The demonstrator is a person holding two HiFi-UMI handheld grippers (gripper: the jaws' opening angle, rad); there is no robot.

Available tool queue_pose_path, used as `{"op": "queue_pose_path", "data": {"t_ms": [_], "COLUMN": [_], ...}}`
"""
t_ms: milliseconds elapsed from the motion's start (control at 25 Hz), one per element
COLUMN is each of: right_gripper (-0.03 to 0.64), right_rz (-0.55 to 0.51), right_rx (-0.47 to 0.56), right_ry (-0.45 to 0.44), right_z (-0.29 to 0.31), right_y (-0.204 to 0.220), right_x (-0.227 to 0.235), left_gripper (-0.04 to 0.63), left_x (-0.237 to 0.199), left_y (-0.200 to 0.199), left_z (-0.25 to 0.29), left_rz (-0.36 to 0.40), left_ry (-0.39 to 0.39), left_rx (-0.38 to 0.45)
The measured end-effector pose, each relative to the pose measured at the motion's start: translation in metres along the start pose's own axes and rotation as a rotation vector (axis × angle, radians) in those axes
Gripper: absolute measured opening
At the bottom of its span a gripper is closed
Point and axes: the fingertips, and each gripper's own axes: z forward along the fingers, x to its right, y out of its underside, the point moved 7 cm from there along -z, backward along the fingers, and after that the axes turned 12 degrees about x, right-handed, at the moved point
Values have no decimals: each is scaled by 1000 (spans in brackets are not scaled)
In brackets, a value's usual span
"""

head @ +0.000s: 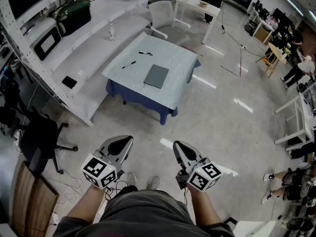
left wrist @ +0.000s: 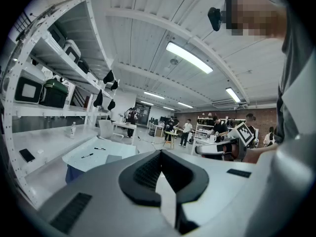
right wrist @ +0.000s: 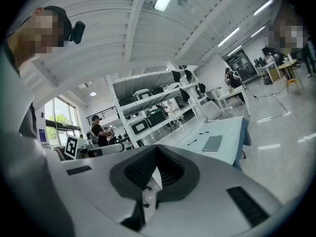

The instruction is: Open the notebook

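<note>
The fingers of the left gripper [head: 127, 140] are pressed together with nothing between them, and those of the right gripper [head: 177, 145] are likewise closed and empty. Both hover side by side over the floor [head: 217, 112], well apart from the desk [head: 175, 63] ahead, where the dark notebook [head: 156, 76] lies shut, a pen [head: 129, 64] near it.

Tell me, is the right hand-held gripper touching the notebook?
Apart. The head view shows a wide stretch of floor between the right hand-held gripper and the notebook far ahead.
</note>
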Motion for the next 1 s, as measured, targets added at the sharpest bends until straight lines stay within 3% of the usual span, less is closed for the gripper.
{"op": "queue_pose_path", "data": {"t_ms": [1000], "right_gripper": [3], "right_rz": [-34], "right_rx": [-15], "right_ry": [9], "right_z": [1], "right_y": [8], "right_x": [-1], "left_gripper": [2], "left_x": [6], "left_y": [8], "left_z": [-2], "left_rz": [2], "left_ry": [20], "left_rx": [-7]}}
